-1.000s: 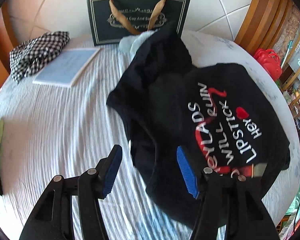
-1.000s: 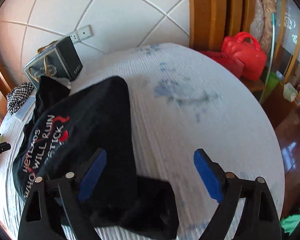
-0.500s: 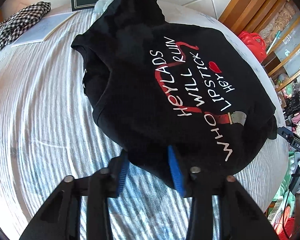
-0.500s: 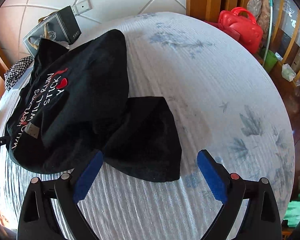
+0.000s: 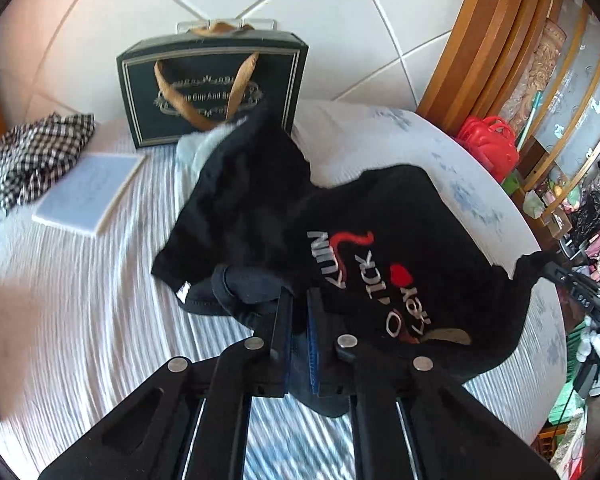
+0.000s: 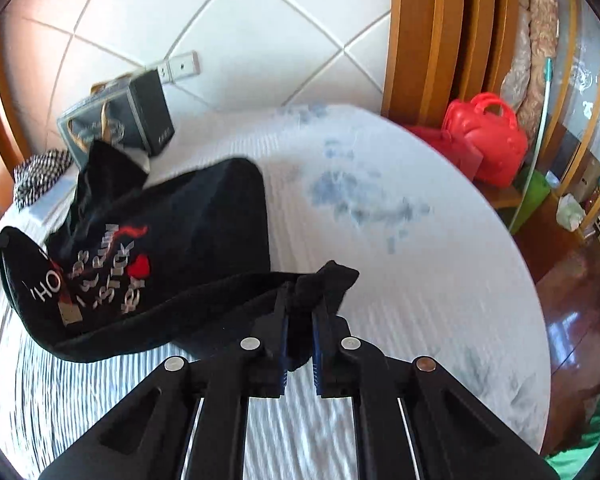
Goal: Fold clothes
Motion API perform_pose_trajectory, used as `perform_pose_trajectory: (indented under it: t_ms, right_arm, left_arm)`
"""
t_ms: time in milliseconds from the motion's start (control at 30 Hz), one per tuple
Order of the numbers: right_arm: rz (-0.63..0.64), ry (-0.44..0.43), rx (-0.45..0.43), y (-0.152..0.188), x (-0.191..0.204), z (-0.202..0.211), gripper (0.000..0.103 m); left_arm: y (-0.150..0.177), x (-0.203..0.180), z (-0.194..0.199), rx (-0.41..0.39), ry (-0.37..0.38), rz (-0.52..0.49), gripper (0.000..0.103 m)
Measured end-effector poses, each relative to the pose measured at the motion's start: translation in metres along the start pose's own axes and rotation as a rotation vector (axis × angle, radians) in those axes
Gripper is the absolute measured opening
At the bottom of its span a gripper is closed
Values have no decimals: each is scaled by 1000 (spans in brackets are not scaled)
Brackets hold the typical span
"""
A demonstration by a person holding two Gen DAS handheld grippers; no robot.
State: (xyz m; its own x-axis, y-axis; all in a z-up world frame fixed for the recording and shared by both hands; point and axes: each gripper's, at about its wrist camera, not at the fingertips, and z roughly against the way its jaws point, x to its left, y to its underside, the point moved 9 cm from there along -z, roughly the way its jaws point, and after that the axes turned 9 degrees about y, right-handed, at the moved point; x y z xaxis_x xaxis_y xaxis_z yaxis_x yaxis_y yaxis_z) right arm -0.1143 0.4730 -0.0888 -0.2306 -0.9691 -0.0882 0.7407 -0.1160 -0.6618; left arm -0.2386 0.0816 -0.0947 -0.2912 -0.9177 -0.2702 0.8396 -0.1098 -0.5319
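Observation:
A black T-shirt (image 5: 400,240) with white and red lettering lies rumpled on the white ribbed bedcover (image 5: 80,320). My left gripper (image 5: 298,308) is shut on its near edge and lifts it. My right gripper (image 6: 300,300) is shut on another bunched part of the same T-shirt (image 6: 188,240), which hangs stretched between the two. The far part of the shirt rests on the bed near a dark gift bag (image 5: 212,84). The right gripper also shows at the right edge of the left wrist view, pinching the cloth.
A checked cloth (image 5: 40,156) and a pale flat booklet (image 5: 88,192) lie at the far left. A light blue garment (image 5: 204,148) lies under the shirt by the bag. A red handbag (image 6: 484,140) and wooden door frame (image 6: 440,40) stand beyond the bed's right side.
Both grippers have closed on the T-shirt's near edge, one at each end, and lifted it off the bed. Half a second ago the right gripper was open above the cloth.

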Motion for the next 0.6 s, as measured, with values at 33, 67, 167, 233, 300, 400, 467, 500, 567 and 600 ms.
perform_pose_trajectory:
  t_ms: [33,67,167,233,300,400,467,500,567,600]
  right_arm:
    - [-11,1,-35,-20,-3,4,8]
    - [-27,19,-36,-34,-7,-5,10]
    - [-74,71,-37,-75,-16,-31,46]
    - [-82,92,-14,-83,-19,-46,57]
    - [-86,81,1,-86,-18,-56,57]
    - [-83,59,24,-69,-18,-59,57]
    - [-83,48,54,-53,-21,-62,57]
    - [-82,42,69,-45,-22,-64,57]
    - [-90,29,98,-28,-25,-65,60]
    - [-98,23,112,-20,-27,-65,61]
  left_arm:
    - [-16,2,-5,-6,-14,-9,8]
    - [-33,4,-9,-12,-29,-19,19]
    - [-82,9,-23,-30,-72,-46,58]
    - [-101,12,-30,-27,-90,-67,58]
    - [-89,12,-32,-13,-82,-94,58]
    - [-61,15,-40,21,-74,-122,58]
    - [-38,15,-45,48,-69,-129,58]
    - [-26,14,-48,64,-64,-135,58]
    - [-1,11,-53,96,-55,-146,58]
    - [11,10,-56,112,-51,-152,58]
